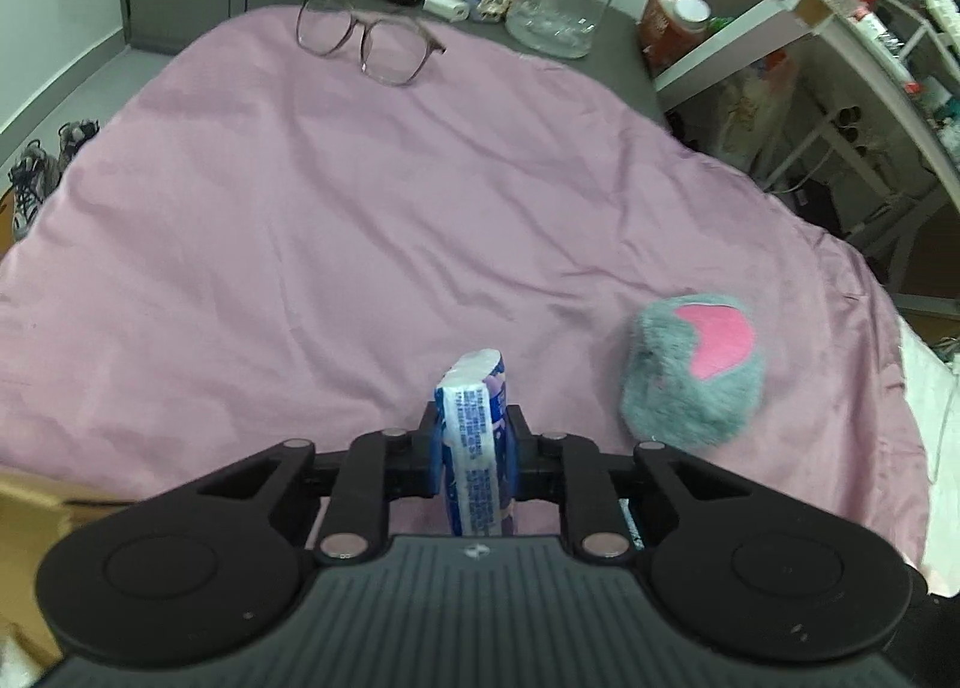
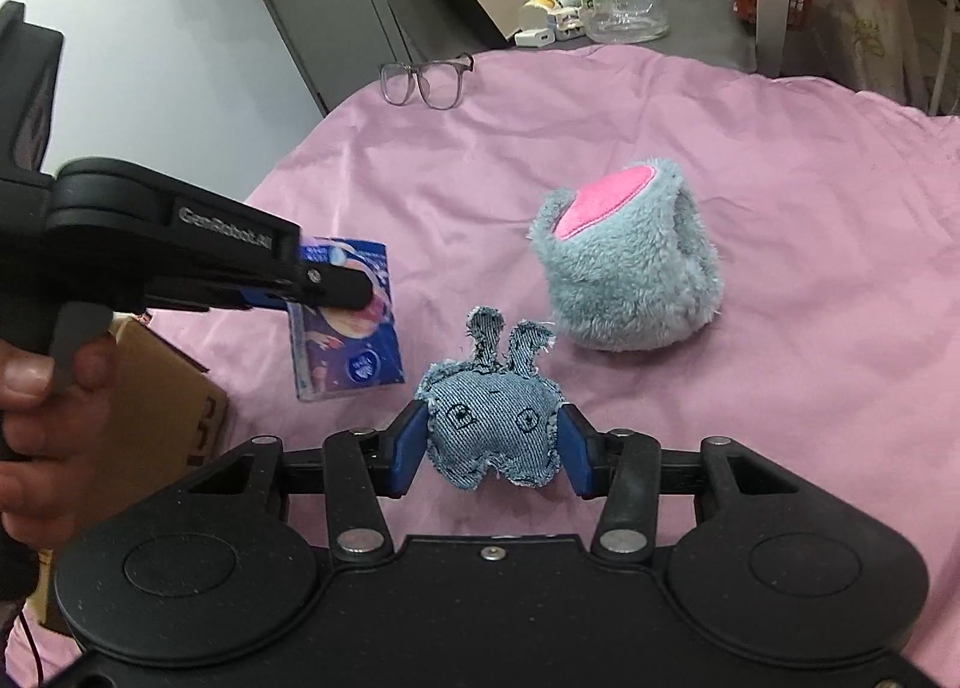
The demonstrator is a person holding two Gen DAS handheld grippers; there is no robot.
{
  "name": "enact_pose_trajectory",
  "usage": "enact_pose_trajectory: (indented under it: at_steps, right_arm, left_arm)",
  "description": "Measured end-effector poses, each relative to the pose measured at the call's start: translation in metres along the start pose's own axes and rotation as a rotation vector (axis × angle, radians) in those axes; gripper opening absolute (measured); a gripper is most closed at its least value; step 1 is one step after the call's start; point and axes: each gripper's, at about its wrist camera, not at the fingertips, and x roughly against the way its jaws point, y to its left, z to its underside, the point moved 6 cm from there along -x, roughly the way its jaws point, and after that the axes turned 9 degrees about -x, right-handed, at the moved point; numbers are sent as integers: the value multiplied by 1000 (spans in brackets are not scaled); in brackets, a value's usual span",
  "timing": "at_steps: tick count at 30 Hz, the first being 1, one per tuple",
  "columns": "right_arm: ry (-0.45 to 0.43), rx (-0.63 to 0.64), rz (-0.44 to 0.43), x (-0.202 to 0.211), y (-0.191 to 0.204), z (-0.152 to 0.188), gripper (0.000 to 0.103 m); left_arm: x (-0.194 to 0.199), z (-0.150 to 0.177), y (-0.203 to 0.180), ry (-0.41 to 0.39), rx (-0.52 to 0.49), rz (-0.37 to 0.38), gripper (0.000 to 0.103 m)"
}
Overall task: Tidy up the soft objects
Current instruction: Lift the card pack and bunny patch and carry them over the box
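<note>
1. Left claw [image 1: 474, 448] is clamped narrow on an upright tissue pack [image 1: 477, 448]; the pack's lower end is hidden behind the claw body.
2. Right claw [image 2: 489, 442] is pinched half-wide on a denim bunny [image 2: 492, 430].
3. Just beyond, right of the bunny, sits a grey plush [image 2: 627, 274], apart from both claws.
4. Farther off lies open pink sheet [image 1: 360, 208]; glasses [image 1: 369, 37] rest near its far edge.
5. A cardboard box [image 2: 162, 418] is cut off at the left.
</note>
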Motion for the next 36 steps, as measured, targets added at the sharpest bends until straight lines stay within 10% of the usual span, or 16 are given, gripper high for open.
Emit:
enact_pose_trajectory:
  at_steps: [36]
  right_arm:
    - [-182, 177, 40, 88, 129, 9, 46]
  left_arm:
    - [170, 42, 98, -182, -32, -49, 18]
